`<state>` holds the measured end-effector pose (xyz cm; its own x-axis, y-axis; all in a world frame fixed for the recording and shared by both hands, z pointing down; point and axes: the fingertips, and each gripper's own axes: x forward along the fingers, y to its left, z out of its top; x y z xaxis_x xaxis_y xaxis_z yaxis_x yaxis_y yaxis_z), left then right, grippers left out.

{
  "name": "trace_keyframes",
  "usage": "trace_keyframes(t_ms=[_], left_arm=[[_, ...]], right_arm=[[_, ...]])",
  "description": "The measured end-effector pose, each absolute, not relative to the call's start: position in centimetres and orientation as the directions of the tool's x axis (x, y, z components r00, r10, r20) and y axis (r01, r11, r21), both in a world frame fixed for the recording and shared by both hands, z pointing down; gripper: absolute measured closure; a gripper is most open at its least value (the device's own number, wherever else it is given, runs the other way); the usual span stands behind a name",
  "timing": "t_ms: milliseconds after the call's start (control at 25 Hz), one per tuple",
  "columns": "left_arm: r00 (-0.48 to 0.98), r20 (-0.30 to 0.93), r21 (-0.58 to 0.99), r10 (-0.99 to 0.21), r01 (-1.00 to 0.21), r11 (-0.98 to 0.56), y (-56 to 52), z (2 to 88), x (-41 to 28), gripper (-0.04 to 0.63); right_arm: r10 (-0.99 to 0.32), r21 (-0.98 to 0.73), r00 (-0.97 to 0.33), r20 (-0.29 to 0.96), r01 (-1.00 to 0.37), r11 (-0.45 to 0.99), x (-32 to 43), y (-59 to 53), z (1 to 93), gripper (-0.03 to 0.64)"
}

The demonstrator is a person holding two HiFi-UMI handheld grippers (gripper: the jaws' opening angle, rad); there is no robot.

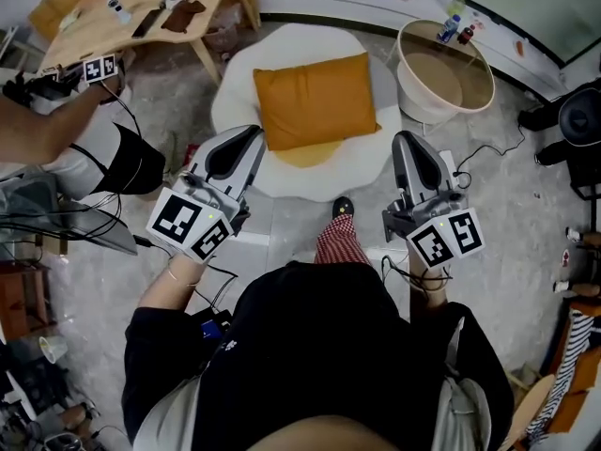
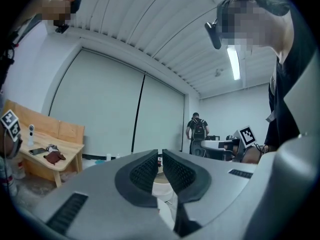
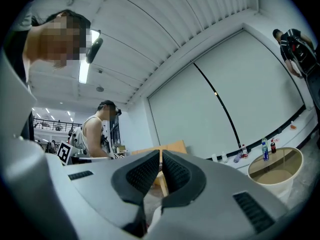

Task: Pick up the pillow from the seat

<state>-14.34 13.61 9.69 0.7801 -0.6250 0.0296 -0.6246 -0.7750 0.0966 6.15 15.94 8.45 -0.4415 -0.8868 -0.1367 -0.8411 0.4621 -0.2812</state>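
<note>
Head view, from the lower edge upward. A person in a black shirt (image 1: 310,346) fills the bottom of the frame, one hand on each tool.

The left gripper (image 1: 250,135), at centre left, is a smooth grey moulded shell carrying a cube with black-and-white square markers (image 1: 190,224). The right gripper (image 1: 406,139), at centre right, is its mirror image. In each gripper view the ribbed dark rubber pads (image 2: 144,171) stand closed against each other, with only a thin slit between them (nothing is held in either).

Between the two tools, a red checked trouser leg (image 1: 340,242) ends in a black shoe (image 1: 343,207) on a mottled grey floor (image 1: 526,186).

Just beyond the jaw tips, at upper centre, stands the seat (image 1: 235,78), white, low and round with a lobed edge. The pillow (image 1: 316,100) lies flat on its middle: rectangular, plump, orange cloth with soft corners. Neither gripper touches it.

To the seat's right, in the upper right of the frame, sits a round white tub (image 1: 413,106) with a tan inside. A pale wooden table (image 1: 141,3) with splayed legs occupies the upper left corner, small objects scattered on its top.
</note>
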Motion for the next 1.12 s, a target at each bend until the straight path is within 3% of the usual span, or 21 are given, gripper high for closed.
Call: trace_keyframes(t_ms=[1120], left_arm=[[0.700, 0.077, 0.120, -0.710, -0.713, -0.691, 2.9, 10.0, -8.4, 0.561]], right_arm=[[-0.822, -0.308, -0.549, -0.150, -0.764, 0.567, 12.3, 2.8, 8.8, 0.589]])
